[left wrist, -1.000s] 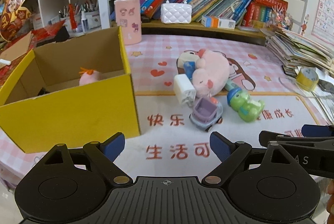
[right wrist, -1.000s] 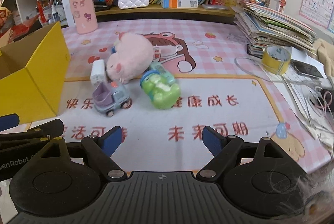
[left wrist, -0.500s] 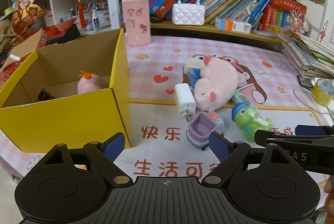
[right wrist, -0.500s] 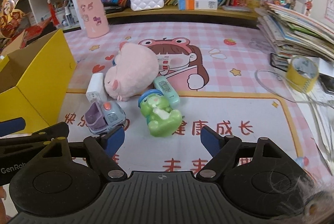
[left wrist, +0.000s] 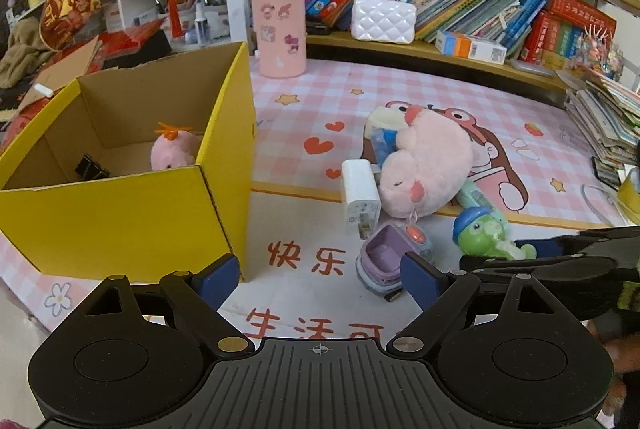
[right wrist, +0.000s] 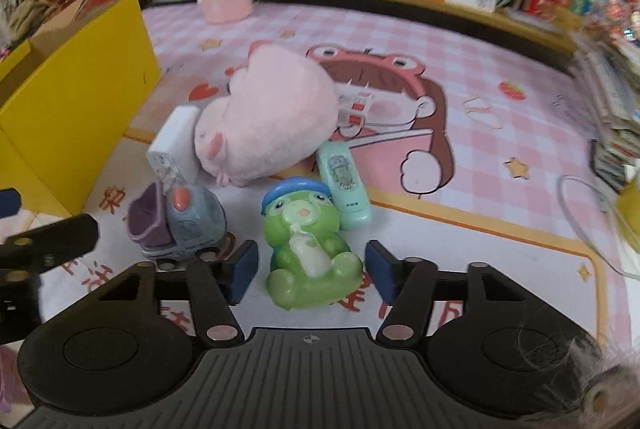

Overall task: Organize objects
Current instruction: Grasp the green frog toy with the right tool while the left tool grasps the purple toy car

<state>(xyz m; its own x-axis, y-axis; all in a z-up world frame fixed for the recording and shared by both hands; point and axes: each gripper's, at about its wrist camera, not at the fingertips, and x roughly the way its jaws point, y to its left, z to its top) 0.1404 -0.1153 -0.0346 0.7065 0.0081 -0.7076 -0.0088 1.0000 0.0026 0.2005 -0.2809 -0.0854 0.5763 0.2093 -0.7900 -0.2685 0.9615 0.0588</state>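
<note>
Now we have the right gripper (right wrist: 306, 271) down around the green frog toy (right wrist: 310, 253), which lies toward the near edge of the desk mat (right wrist: 500, 77). Its jaws have just been closing, with the frog between them, yet a gap shows at each pad, so nothing is gripped. We judge the frog light, hard and glossy, so likely slippery; its rounded belly looks the best place to pinch, below the blue cap. The left gripper (left wrist: 320, 279) hangs wide open and empty, near the front corner of the yellow box (left wrist: 132, 217). That box, on the mat's left side, already holds a small pink toy (left wrist: 173, 153) and a black clip (left wrist: 91, 167). Close by the frog sit a purple toy car (right wrist: 176, 225), a mint remote (right wrist: 344, 185), a pink plush (right wrist: 268, 117) and a white charger (right wrist: 174, 149); the car is nearest the left pad and could get nudged.
</note>
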